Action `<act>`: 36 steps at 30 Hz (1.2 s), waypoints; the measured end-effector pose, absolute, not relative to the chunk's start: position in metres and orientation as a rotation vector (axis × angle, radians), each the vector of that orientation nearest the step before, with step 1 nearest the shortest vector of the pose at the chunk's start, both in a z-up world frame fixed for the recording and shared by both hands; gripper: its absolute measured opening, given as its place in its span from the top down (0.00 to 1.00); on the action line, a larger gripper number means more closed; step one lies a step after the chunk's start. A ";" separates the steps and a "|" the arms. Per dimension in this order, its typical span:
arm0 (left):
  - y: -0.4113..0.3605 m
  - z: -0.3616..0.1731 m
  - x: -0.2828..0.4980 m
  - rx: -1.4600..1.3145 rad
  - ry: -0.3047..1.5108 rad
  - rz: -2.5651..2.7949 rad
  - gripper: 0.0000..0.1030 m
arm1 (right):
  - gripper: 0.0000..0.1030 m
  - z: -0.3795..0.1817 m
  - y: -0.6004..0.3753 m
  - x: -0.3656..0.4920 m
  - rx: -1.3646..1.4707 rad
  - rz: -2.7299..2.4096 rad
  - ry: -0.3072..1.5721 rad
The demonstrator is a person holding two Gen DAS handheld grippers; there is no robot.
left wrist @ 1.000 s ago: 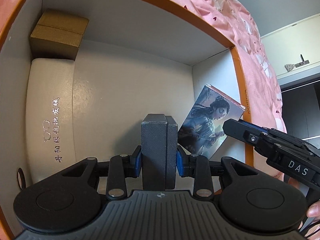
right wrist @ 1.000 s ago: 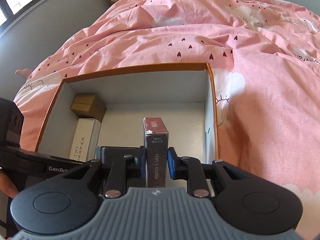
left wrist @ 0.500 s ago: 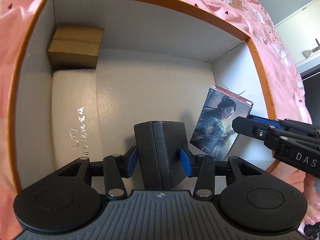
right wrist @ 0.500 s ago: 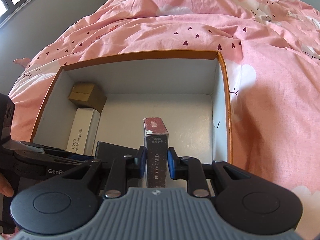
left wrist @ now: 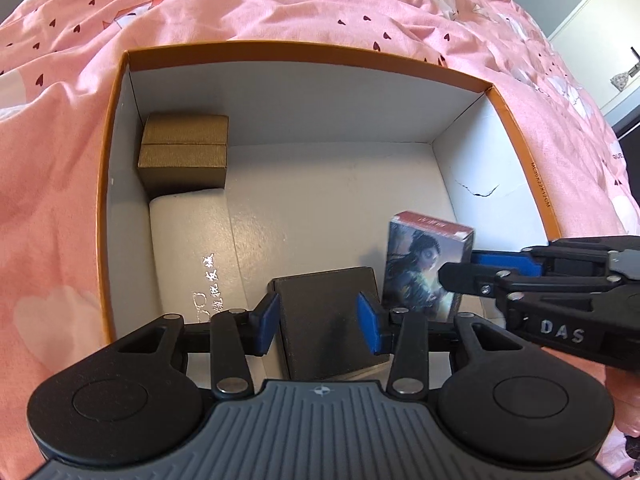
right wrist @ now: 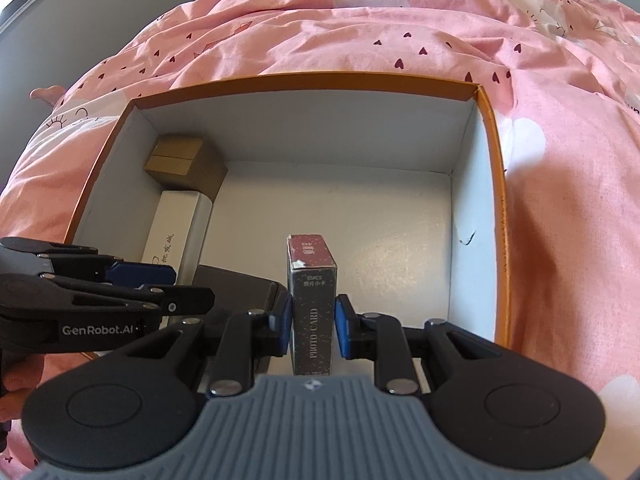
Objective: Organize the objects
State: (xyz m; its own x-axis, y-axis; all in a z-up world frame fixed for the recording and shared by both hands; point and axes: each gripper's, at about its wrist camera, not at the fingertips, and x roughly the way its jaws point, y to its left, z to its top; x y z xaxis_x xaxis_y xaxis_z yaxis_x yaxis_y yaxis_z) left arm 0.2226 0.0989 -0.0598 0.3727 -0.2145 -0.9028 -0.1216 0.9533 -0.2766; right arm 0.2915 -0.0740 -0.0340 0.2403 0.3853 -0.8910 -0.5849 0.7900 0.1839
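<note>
the card box (right wrist: 312, 304) looks light and stiff, pinched at its narrow sides by the right gripper (right wrist: 312, 330); the left gripper (left wrist: 318, 322) has just been closing again around the dark box (left wrist: 332, 320), its pads not touching.

Left gripper (left wrist: 318, 322) jaws closing, astride black box (left wrist: 330, 320); card pack (left wrist: 426, 262) beside.

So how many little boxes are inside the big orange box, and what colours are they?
Gold box: 1
White box: 1
Black box: 1
Picture card box: 1
Total: 4 inside the big orange box
</note>
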 end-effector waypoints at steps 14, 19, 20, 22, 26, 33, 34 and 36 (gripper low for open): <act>0.105 -0.057 0.237 -0.262 1.227 -0.144 0.59 | 0.99 -0.041 -0.054 0.296 -0.076 0.782 1.263; 0.098 -0.063 0.235 -0.218 1.232 -0.164 0.59 | 1.00 -0.042 -0.047 0.296 -0.105 0.773 1.275; 0.098 -0.064 0.234 -0.214 1.232 -0.171 0.59 | 1.00 -0.042 -0.048 0.297 -0.116 0.762 1.270; 0.096 -0.067 0.235 -0.213 1.233 -0.186 0.59 | 1.00 -0.041 -0.053 0.300 -0.122 0.754 1.266; 0.090 -0.072 0.238 -0.196 1.232 -0.200 0.59 | 0.94 -0.045 -0.059 0.305 -0.216 0.705 1.244; 0.078 -0.074 0.239 -0.147 1.207 -0.179 0.59 | 0.89 -0.070 -0.062 0.312 -0.350 0.642 1.273; 0.076 -0.075 0.238 -0.143 1.203 -0.167 0.59 | 0.89 -0.072 -0.062 0.311 -0.389 0.636 1.262; 0.071 -0.076 0.237 -0.147 1.203 -0.153 0.59 | 0.89 -0.076 -0.057 0.307 -0.497 0.623 1.220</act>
State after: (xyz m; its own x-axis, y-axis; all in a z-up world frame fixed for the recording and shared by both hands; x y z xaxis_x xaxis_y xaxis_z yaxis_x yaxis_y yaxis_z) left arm 0.2371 0.0712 -0.0755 0.3519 -0.1956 -0.9154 0.0395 0.9802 -0.1942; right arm 0.3072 -0.0570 -0.0758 0.2161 0.1714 -0.9612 -0.6783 0.7345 -0.0215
